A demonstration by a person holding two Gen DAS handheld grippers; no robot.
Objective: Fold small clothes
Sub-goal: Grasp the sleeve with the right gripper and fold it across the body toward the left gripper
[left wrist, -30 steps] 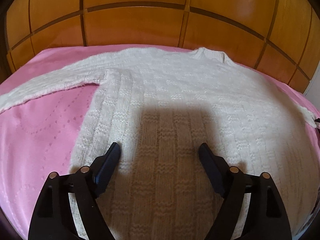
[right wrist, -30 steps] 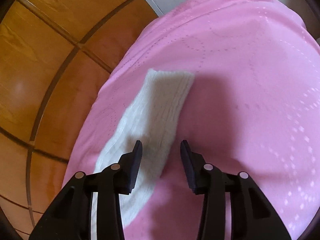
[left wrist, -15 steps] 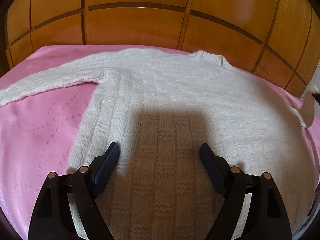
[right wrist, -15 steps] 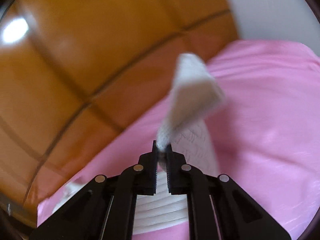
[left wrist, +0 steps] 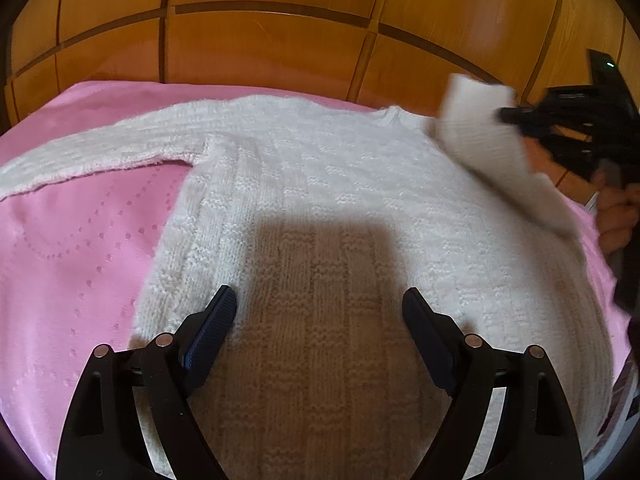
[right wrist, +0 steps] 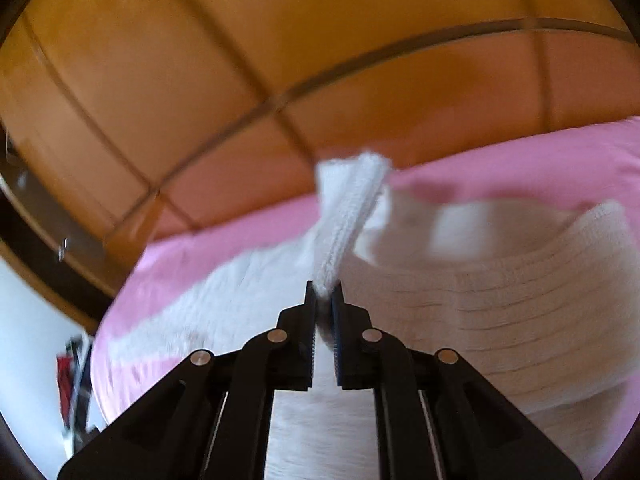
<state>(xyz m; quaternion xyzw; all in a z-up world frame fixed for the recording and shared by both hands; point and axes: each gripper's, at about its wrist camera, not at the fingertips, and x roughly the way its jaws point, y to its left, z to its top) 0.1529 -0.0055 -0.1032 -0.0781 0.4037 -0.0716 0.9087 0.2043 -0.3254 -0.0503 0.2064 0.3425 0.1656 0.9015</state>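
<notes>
The left gripper [left wrist: 318, 310] stands wide at the bottom of its view, both fingers spread over the lower body of the white knitted sweater [left wrist: 320, 208], with nothing pinched between them; whether the tips press into the knit cannot be told. The right gripper [right wrist: 323, 294] is drawn narrow and clamps the cuff end of the sweater's sleeve [right wrist: 352, 208], which rises from between its pads toward the middle of the right wrist frame; its jaws have just eased slightly apart yet the knit is still caught between them. The sweater lies flat on the pink bedspread [left wrist: 72, 264], its other sleeve stretched to the left edge of the left wrist view. The right wrist view is smeared by motion, so the sleeve's edges and the wooden panelling [right wrist: 280, 40] behind are soft. In the left wrist view the right gripper [left wrist: 508, 114] is cut off at the right edge, with part of a hand [left wrist: 618, 216] below it. A second ago that sleeve lay flat on the bedspread between open fingers; now it is lifted and carried over the sweater's shoulder, upper right.
</notes>
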